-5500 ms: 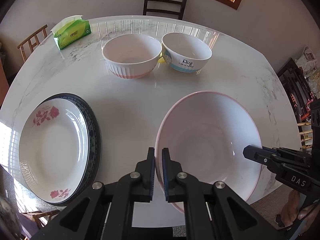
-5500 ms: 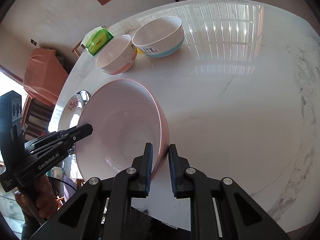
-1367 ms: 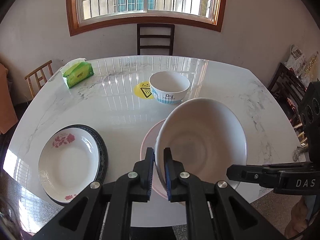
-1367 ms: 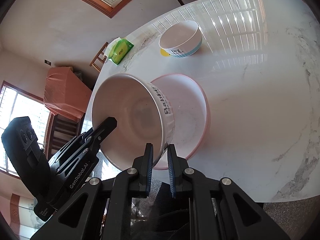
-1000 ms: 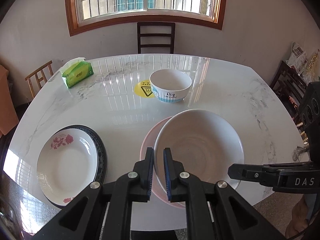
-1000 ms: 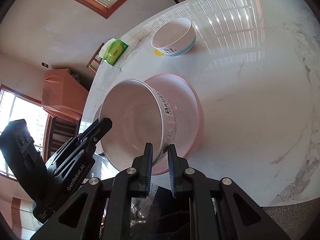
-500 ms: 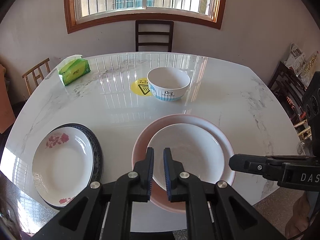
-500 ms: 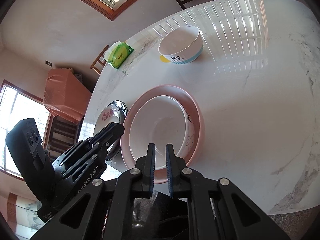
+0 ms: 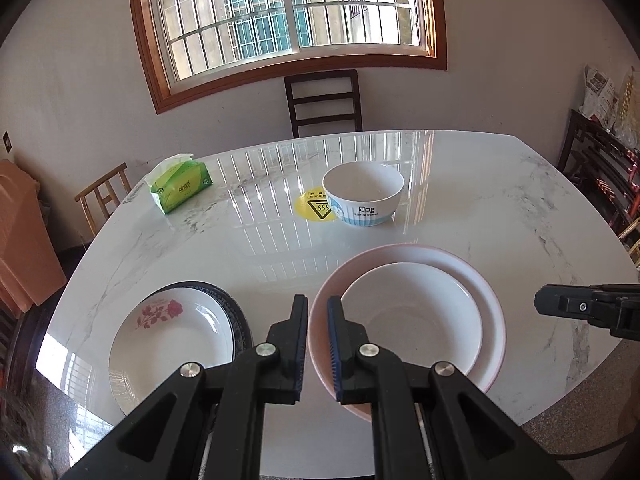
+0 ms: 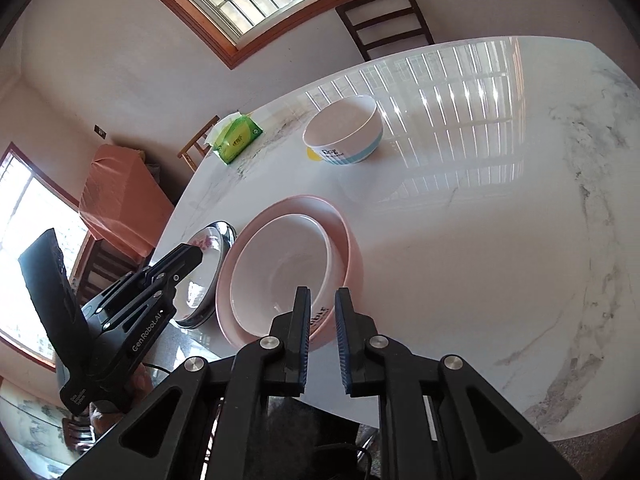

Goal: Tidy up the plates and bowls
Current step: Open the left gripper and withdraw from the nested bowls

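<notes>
So the white bowl (image 9: 412,316) is sitting nested inside the pink bowl (image 9: 490,280) near the front edge of the table (image 9: 500,208), and the plates (image 9: 172,336) are stacked off to the left of it. What's left loose, as far as I can tell, is the Dog bowl (image 9: 362,194), way out past the nested pair toward the middle of the table, next to a yellow sticker (image 9: 312,209). That's the relation that matters: it's straight ahead and well apart from both sets of fingers, with the pink bowl in between. The left gripper (image 9: 318,316) has its jaws nearly pressed together with nothing in them, hanging over the pink bowl's near-left rim. The right gripper (image 10: 322,308) is just as empty; its jaws have just cracked apart a little and the gap frames the white bowl's near wall without pinching it. Neither looks clearly closer to the Dog bowl, honestly, so both would need a long reach over the stack. It's round, so no long axis to worry about, just grab a rim.
</notes>
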A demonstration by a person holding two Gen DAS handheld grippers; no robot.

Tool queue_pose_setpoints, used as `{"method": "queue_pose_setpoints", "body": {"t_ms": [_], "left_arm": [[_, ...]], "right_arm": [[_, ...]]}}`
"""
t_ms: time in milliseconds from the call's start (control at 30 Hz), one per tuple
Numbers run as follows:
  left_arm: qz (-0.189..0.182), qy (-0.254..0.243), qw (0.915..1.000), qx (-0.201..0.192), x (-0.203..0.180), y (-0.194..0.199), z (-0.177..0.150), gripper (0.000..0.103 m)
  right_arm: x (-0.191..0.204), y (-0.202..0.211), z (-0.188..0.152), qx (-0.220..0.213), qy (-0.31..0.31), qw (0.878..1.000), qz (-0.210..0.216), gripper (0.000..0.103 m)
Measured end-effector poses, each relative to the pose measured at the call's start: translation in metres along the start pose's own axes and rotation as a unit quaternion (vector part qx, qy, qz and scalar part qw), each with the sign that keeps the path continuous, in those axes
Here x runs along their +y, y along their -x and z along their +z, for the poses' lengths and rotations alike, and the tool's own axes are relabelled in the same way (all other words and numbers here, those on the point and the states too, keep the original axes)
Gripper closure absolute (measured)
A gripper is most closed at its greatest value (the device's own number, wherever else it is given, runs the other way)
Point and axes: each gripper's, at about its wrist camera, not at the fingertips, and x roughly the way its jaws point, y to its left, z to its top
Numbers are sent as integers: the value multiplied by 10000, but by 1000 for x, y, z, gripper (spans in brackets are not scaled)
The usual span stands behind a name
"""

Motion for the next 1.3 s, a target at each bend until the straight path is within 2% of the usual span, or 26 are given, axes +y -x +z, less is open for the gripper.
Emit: {"method": "queue_pose_setpoints", "body": {"t_ms": [133,267,567,667,933,1300], "left_arm": [[144,-173,9995,-200,-6,5,1,93],[309,-314,9984,-360,-10,9,3,93],[532,-459,9968,-391,-13,1,8,92],[593,-512,9962,-392,-15,-3,10,92],[554,-575,9961,-369,-20,-15,16,92],[574,-709,9950,-414,-27,-29,24,92]], "right_arm": [[-3,8,2,-362,398,9970,-562,71],[-6,6,5,-547,615,9925,-908,66],[-23,-9,12,-479,349,9961,-659,65],[-27,-12,15,-483,280,9966,-603,61],[-34,-22,19,-441,205,9973,-552,53],[-40,-32,30,-459,216,9977,-449,53]]}}
